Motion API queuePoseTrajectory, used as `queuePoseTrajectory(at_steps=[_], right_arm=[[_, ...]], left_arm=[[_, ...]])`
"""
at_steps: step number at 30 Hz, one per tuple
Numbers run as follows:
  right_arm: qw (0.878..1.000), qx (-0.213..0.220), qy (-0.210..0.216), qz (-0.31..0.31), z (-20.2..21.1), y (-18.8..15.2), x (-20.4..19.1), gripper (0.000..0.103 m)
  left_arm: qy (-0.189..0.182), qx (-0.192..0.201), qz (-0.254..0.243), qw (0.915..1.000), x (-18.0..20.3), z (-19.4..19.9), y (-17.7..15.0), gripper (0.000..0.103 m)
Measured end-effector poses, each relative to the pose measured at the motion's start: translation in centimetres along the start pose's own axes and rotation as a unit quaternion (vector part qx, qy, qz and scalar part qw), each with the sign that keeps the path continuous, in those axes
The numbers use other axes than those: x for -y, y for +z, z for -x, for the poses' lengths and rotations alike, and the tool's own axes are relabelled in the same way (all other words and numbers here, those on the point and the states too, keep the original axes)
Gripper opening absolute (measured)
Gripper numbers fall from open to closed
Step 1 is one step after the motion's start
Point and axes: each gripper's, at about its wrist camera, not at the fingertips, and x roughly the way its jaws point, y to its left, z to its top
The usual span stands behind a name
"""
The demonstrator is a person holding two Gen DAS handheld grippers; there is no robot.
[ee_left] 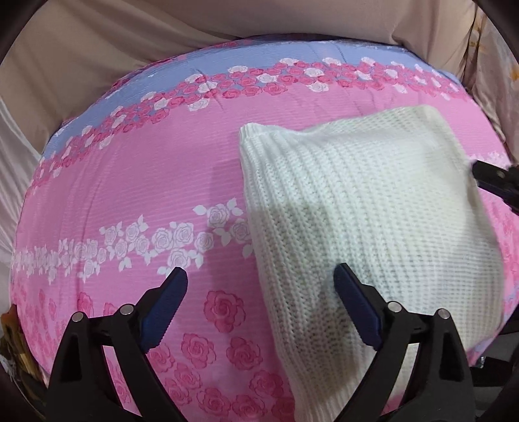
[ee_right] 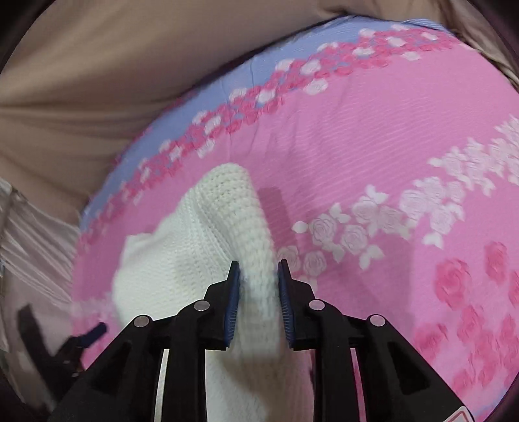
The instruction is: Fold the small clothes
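A white knitted garment (ee_left: 363, 207) lies folded on the pink rose-print cover (ee_left: 136, 181). My left gripper (ee_left: 261, 285) is open just above the cover, its right finger over the garment's near left edge. My right gripper (ee_right: 258, 276) is shut on a bunched edge of the white knitted garment (ee_right: 227, 220) and lifts it off the cover (ee_right: 373, 136). The right gripper's tip (ee_left: 486, 177) shows at the garment's far right side in the left wrist view. The left gripper (ee_right: 94, 334) shows blurred at lower left in the right wrist view.
Beige sheets (ee_left: 162, 29) surround the cover at the back and sides. A blue band with roses (ee_left: 259, 71) runs along the cover's far edge. Pale pleated fabric (ee_right: 29, 240) hangs at the left.
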Motion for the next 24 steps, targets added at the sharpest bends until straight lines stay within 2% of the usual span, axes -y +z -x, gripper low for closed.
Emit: queuePoseTrajectory(at_steps=[2, 4, 6, 8, 9, 10, 11, 14, 16, 19, 20, 24], right_arm=[[1.0, 0.026, -0.004, 0.007, 3.8, -1.7, 0.0, 0.03], [1.0, 0.014, -0.001, 0.006, 5.7, -4.5, 0.7, 0.037], [1.0, -0.019, -0.005, 0.001, 5.4, -8.0, 1.2, 0.037], [0.999, -0.045, -0.009, -0.008, 4.3, -11.4, 1.3, 0.037], [0.999, -0.049, -0.007, -0.012, 3.7, -12.8, 1.2, 0.035], [0.999, -0.045, -0.015, -0.012, 3.4, -13.5, 1.1, 0.024], [0.999, -0.039, -0.026, -0.014, 3.3, -13.9, 1.1, 0.016], [0.999, -0.001, 0.001, -0.035, 5.7, -12.9, 1.1, 0.01], [1.0, 0.0, -0.018, -0.023, 6.5, -12.4, 1.3, 0.009], [0.997, -0.051, -0.055, -0.023, 3.0, -13.4, 3.5, 0.01], [0.997, -0.052, -0.047, -0.031, 2.1, -14.0, 4.2, 0.011], [0.996, -0.049, -0.038, -0.057, 4.1, -13.1, 4.1, 0.017]], left_arm=[[-0.03, 0.002, 0.002, 0.9995, -0.2, 1.6, -0.9, 0.089], [-0.051, -0.01, 0.002, 0.9987, -0.1, 2.2, -2.1, 0.089], [-0.061, -0.04, -0.006, 0.9973, 0.5, 1.8, -3.8, 0.089], [-0.049, -0.067, -0.017, 0.9964, 1.1, 0.6, -5.2, 0.087], [-0.042, -0.079, -0.019, 0.9958, 1.3, 0.0, -5.7, 0.082], [-0.04, -0.093, -0.017, 0.9948, 1.3, -0.5, -6.0, 0.08], [-0.047, -0.104, -0.009, 0.9934, 1.1, -0.8, -6.1, 0.079], [-0.042, -0.098, -0.013, 0.9942, 1.1, -0.5, -5.8, 0.079], [-0.04, -0.1, -0.016, 0.994, 1.4, -0.6, -5.7, 0.079], [-0.04, -0.108, -0.016, 0.9933, 1.7, -1.2, -6.1, 0.079], [-0.039, -0.107, -0.017, 0.9933, 1.7, -1.2, -6.1, 0.079], [-0.04, -0.105, -0.022, 0.9934, 1.5, -1.1, -5.9, 0.08]])
